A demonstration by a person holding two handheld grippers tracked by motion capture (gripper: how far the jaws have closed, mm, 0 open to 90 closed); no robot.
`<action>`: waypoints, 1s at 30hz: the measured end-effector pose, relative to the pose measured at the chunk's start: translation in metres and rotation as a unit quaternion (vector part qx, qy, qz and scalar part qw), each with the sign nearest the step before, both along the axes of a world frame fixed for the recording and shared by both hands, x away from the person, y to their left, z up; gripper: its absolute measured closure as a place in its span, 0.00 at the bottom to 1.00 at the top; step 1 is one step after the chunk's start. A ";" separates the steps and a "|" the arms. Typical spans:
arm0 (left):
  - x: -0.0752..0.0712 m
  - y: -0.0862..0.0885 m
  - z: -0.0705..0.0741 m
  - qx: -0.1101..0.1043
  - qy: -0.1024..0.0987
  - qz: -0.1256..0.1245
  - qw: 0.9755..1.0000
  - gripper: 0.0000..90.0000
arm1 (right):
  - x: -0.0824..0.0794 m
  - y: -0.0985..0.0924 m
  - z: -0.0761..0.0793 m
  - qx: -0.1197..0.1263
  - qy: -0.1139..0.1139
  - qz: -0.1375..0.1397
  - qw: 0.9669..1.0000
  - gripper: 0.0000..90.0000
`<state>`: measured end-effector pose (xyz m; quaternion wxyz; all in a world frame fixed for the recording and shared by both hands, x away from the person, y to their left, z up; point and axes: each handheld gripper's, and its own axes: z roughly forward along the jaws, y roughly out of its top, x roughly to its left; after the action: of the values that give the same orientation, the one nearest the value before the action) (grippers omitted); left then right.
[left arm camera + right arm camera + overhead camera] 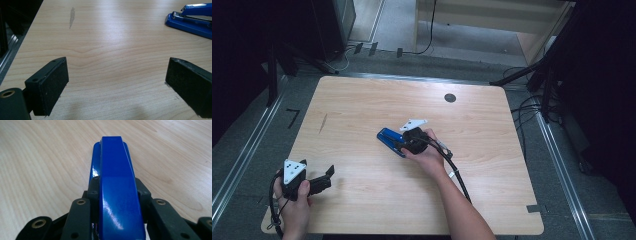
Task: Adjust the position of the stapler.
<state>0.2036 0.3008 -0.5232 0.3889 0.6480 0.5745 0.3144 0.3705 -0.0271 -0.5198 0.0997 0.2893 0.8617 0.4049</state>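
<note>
High view: blue stapler [389,140], long axis seemingly diagonal, upper-left.

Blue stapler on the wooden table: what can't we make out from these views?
- Blue stapler, right gripper view: rear end cut off by the bottom edge; sides hidden by the right gripper.
- High view: rear half covered by the right hand.
- Left gripper view: its far end is cut off by the right edge.
- Staples inside: cannot tell.
</note>
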 end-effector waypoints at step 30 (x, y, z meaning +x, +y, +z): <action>0.000 0.000 0.000 0.000 -0.003 0.006 1.000 0.06 | -0.060 -0.036 0.000 0.002 -0.003 0.048 0.999 0.75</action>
<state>0.2032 0.3004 -0.5233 0.3889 0.6435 0.5772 0.3187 0.3109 -0.0628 -0.5198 0.0821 0.2461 0.8735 0.4118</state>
